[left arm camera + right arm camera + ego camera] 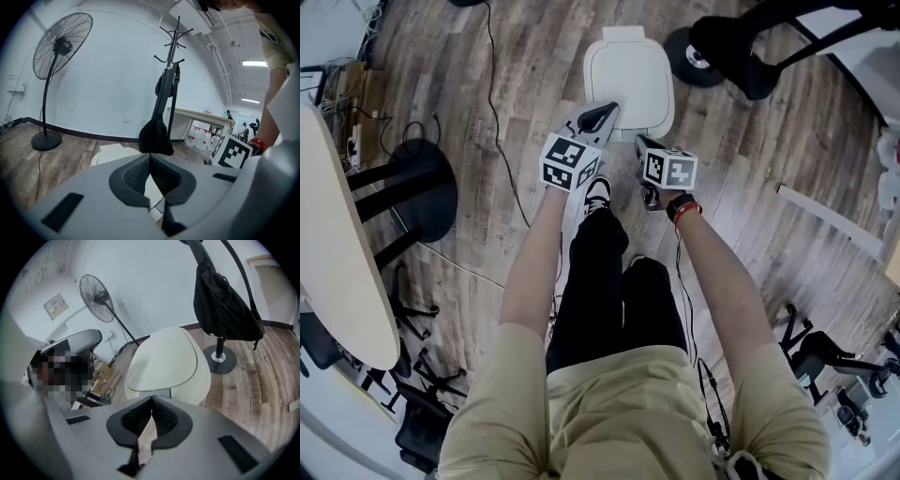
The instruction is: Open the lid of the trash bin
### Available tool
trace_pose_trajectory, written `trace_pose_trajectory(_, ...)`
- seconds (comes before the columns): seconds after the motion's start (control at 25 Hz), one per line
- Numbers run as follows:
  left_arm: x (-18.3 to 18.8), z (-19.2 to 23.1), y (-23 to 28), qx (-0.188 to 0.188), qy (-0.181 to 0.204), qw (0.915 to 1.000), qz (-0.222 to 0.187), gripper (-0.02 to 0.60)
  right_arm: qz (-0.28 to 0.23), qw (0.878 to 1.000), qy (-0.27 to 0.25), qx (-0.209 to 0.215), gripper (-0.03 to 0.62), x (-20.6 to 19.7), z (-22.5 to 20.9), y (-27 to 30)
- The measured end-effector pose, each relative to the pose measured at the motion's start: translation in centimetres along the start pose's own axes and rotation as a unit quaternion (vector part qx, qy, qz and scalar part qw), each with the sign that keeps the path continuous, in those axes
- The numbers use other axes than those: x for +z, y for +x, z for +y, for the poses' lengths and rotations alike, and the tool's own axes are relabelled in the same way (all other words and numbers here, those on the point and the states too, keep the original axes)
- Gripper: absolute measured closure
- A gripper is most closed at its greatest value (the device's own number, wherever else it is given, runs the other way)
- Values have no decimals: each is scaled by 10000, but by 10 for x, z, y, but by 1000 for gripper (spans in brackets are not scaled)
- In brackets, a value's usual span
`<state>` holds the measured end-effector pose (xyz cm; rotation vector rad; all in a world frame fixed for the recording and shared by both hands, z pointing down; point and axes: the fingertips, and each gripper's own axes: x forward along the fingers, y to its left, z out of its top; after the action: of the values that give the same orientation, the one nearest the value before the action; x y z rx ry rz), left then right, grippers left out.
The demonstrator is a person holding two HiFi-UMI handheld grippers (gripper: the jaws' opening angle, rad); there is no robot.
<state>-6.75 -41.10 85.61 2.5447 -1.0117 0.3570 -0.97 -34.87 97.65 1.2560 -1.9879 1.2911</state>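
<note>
The left claw (600,116) and right claw (640,142), each with jaws pressed together on nothing, hover at the near edge of the white trash bin (630,75), lid down, with a coat stand's base (692,56) just beyond the bin.

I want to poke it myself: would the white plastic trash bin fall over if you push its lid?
Probably not easily: the white plastic trash bin looks wide and squat, sitting flat on the wooden floor. Its smooth lid looks stiff but maybe slippery. Being plastic, it's probably light and could slide.
</note>
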Motion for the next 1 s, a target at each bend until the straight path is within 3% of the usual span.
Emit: trace_pose_trajectory(1.0,4,9,12,1,-91,10000,-3,558,330,9991,-146,200,579,1,-2,9)
